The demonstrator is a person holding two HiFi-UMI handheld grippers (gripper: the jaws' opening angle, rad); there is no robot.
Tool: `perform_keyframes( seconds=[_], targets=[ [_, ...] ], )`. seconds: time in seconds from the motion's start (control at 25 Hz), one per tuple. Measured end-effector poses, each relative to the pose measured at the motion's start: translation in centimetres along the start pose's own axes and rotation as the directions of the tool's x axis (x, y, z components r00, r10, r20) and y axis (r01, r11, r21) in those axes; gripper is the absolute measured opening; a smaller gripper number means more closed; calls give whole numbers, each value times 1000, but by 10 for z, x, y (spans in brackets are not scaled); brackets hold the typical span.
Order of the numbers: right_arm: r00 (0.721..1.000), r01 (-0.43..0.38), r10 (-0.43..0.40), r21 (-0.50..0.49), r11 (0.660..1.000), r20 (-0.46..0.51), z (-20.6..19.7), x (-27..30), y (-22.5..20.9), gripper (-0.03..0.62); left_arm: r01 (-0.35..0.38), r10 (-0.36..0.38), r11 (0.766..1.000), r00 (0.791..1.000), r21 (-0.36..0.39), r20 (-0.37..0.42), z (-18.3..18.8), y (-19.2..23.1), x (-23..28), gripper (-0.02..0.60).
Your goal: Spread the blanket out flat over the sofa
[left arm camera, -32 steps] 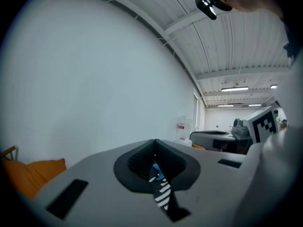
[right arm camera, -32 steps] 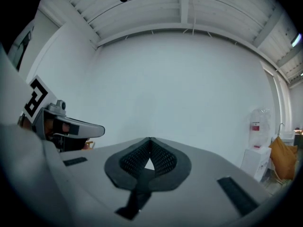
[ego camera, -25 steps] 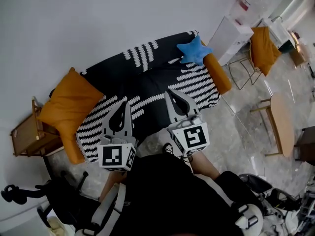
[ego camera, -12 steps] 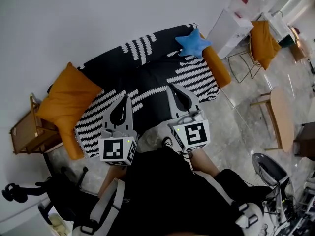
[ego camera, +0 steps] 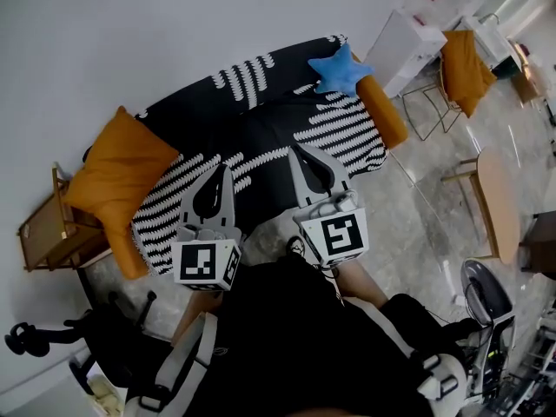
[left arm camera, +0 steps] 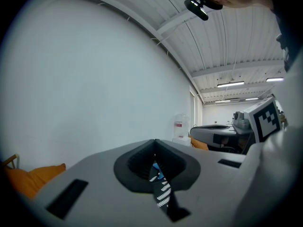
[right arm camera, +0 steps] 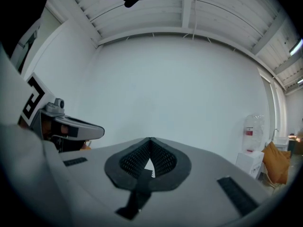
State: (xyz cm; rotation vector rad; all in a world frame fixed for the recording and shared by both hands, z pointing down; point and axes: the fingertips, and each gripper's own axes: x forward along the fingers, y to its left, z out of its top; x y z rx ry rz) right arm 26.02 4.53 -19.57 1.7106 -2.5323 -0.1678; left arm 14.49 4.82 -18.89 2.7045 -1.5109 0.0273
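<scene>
now the black-and-white striped blanket (ego camera: 261, 133) lies spread over the sofa (ego camera: 384, 122), from the orange cushion (ego camera: 117, 176) at its left end to the blue star pillow (ego camera: 340, 69) at its right end. the left gripper (ego camera: 219, 172) and right gripper (ego camera: 296, 150) hover over the sofa's front edge, jaws pressed together, holding nothing.

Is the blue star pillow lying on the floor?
No, the blue star pillow rests up on the blanket, beside the orange armrest.

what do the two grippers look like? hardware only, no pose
Both alike: left gripper and right gripper have grey tapering tongs with black ridged pads, plus a white cube of black square markers at the base. Person wears a black top.
</scene>
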Motion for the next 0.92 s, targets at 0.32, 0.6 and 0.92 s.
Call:
perform_keyframes(
  seconds=[0.32,0.6,0.92],
  targets=[
    [999,33,-33,3,999,-1,1,-4,-11,8,1,-1,1000,1000,-9,-1,0,1,3,21],
    [999,44,-44,3,999,3,0,-7,-16,8,1,-1,1000,1000,-7,-1,0,-1,4,21],
    [998,56,-57,14,998,7,1,-14,-19,8,5,-5,1000,1000,-13,9,0,-4,2,21]
  ],
)
